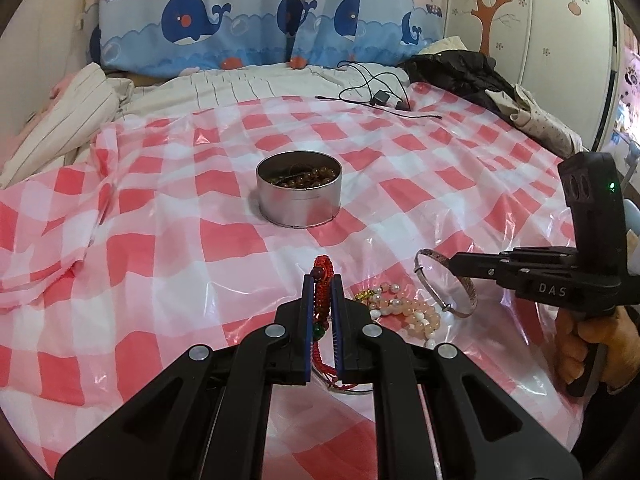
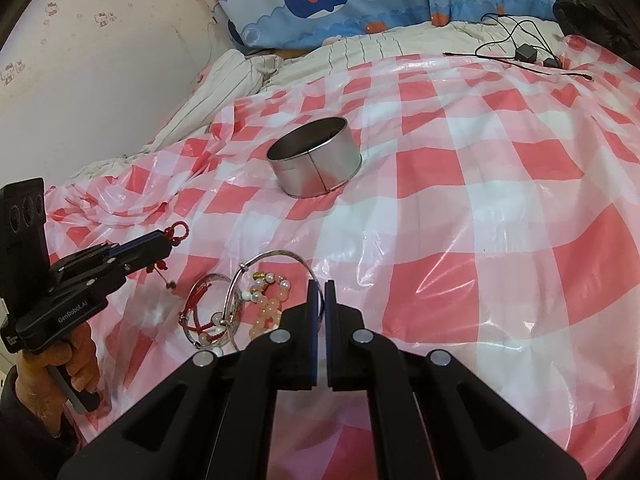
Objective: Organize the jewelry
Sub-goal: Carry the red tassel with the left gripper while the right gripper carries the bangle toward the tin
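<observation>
A: Left gripper [image 1: 322, 280] first. What have you got?

B: You've got the red braided cord bracelet [image 1: 322, 294] pinched between the two fingers, nearly closed on it. Its knotted end sticks out past the tips and the tail hangs under the jaws. From the right wrist view the same gripper [image 2: 162, 240] is lifted off the cloth with the red loop poking out front.

A: Right gripper [image 2: 319, 285]?

B: Fingers almost together, only a thin gap. The silver bangle [image 2: 280, 276] runs through that gap, so you're clamped on its rim. In the left view, your right gripper [image 1: 452, 266] meets the bangle [image 1: 446, 284] at its upper right edge.

A: Bangle off the cloth?

B: Cannot tell. It looks tilted, with the far side near the bead pile.

A: Rest of the jewelry?

B: Pearl and peach bead bracelet [image 2: 266, 300] lies on the red-and-white checked cloth [image 2: 480, 200], partly inside the bangle ring. A second ring with red cord and pale beads [image 2: 204, 316] is just left of it, touching.

A: Tin?

B: Round metal tin [image 1: 299, 189] upright, well apart from the pile, further back on the cloth. Brown beads [image 1: 308, 176] are inside it in the left view; the right view shows only its wall [image 2: 316, 160]
</observation>
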`<state>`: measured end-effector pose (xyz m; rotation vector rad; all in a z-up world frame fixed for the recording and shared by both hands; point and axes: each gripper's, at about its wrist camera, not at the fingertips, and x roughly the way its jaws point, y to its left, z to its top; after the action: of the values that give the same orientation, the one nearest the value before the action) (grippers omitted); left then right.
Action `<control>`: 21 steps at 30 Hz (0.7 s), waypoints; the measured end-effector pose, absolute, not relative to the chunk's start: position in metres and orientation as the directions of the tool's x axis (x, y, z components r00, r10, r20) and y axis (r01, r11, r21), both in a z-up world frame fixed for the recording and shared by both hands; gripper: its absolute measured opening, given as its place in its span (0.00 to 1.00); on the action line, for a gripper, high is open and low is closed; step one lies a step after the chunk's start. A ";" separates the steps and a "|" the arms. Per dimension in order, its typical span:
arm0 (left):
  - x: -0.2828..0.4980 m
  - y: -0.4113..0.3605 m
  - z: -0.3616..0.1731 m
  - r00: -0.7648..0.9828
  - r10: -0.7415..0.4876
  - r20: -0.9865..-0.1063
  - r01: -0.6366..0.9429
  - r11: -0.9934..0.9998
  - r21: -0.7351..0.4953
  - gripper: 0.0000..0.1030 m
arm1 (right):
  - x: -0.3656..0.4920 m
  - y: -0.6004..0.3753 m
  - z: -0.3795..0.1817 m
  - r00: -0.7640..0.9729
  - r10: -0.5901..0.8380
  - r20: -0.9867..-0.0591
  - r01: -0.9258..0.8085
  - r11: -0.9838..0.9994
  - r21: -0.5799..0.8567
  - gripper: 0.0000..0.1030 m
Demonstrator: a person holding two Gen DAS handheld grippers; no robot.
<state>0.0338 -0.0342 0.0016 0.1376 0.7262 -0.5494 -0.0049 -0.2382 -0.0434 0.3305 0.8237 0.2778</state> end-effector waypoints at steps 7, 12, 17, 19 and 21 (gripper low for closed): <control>0.033 -0.039 0.000 0.622 -0.407 -0.669 0.524 0.851 -0.031 0.07 | -0.005 -0.237 -0.043 0.650 0.365 -0.666 -0.118 0.915 0.386 0.03; 0.033 -0.039 -0.001 0.624 -0.402 -0.670 0.524 0.851 -0.023 0.07 | -0.005 -0.237 -0.043 0.650 0.364 -0.667 -0.118 0.915 0.385 0.03; 0.033 -0.040 -0.001 0.633 -0.388 -0.670 0.520 0.854 -0.004 0.07 | -0.005 -0.237 -0.040 0.660 0.362 -0.659 -0.120 0.916 0.383 0.03; 0.034 -0.040 -0.001 0.636 -0.384 -0.670 0.520 0.854 0.004 0.07 | -0.003 -0.236 -0.038 0.665 0.362 -0.653 -0.121 0.916 0.384 0.03; 0.036 -0.042 0.000 0.636 -0.390 -0.667 0.522 0.853 -0.001 0.07 | -0.002 -0.236 -0.037 0.669 0.360 -0.650 -0.123 0.916 0.381 0.03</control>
<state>0.0356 -0.0416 -0.0002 0.1987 0.7112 -0.5243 -0.0021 -0.2357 -0.0371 0.3191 0.7941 0.2776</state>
